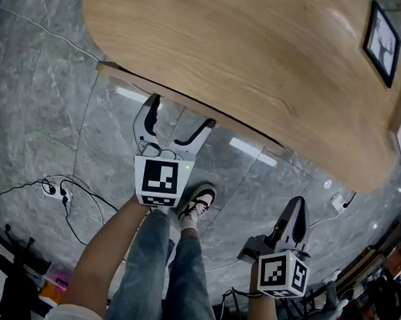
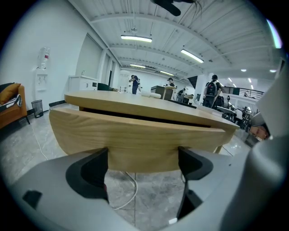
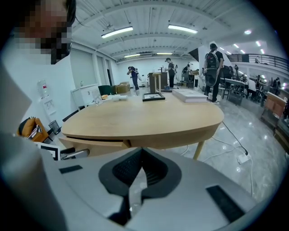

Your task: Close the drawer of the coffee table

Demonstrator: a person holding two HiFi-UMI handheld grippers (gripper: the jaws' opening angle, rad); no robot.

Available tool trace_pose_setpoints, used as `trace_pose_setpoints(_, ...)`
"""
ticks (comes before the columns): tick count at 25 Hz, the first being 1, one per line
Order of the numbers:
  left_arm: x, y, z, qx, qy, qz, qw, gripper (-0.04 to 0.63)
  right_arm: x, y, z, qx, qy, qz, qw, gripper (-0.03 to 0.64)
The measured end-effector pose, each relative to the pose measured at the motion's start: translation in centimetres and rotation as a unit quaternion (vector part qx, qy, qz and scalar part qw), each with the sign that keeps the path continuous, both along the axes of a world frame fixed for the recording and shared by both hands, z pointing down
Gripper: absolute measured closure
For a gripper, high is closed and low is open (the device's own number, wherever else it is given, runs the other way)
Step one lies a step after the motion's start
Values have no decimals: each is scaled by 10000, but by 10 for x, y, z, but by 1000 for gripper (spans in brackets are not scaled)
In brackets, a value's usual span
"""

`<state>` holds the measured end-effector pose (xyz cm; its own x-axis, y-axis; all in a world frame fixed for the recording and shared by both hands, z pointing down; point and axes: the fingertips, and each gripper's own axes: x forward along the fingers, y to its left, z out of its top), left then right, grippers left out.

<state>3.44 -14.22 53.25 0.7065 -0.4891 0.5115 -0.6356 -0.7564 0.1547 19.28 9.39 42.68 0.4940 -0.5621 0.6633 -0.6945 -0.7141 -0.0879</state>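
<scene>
The wooden coffee table (image 1: 264,57) fills the top of the head view. Its drawer (image 1: 124,76) stands out a little from the near-left edge. My left gripper (image 1: 179,120) is open, and its dark fingertips (image 1: 151,112) are right at the drawer front. In the left gripper view the pale drawer front (image 2: 140,135) spans the frame just beyond the wide-apart fingers (image 2: 88,173), with nothing between them. My right gripper (image 1: 294,218) hangs lower right, away from the table and shut on nothing. The right gripper view shows its pads (image 3: 131,169) pressed together, and the drawer (image 3: 90,146) beyond them at left.
Two picture frames (image 1: 382,42) lie on the table's far right. Cables and a power strip (image 1: 53,192) run over the grey marble floor at left, and a plug (image 1: 339,200) lies at right. The person's shoe (image 1: 198,203) is under my left gripper. People stand far back (image 3: 212,67).
</scene>
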Motion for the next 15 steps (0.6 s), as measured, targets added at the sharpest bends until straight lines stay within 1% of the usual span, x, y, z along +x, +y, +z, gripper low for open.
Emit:
trace_pose_setpoints(6, 4, -5, 0, 27, 14, -8, 10000, 107, 3, 5, -4, 9, 47, 49, 10000, 617)
trace_pose_setpoints(10, 7, -8, 1, 56, 39, 4, 10000, 106, 3, 15, -6, -66, 97, 57, 9999, 617)
trace_pose_setpoints(15, 17, -21, 1, 109, 73, -11, 9999, 106, 4, 34, -10, -149, 152, 280, 9994, 617)
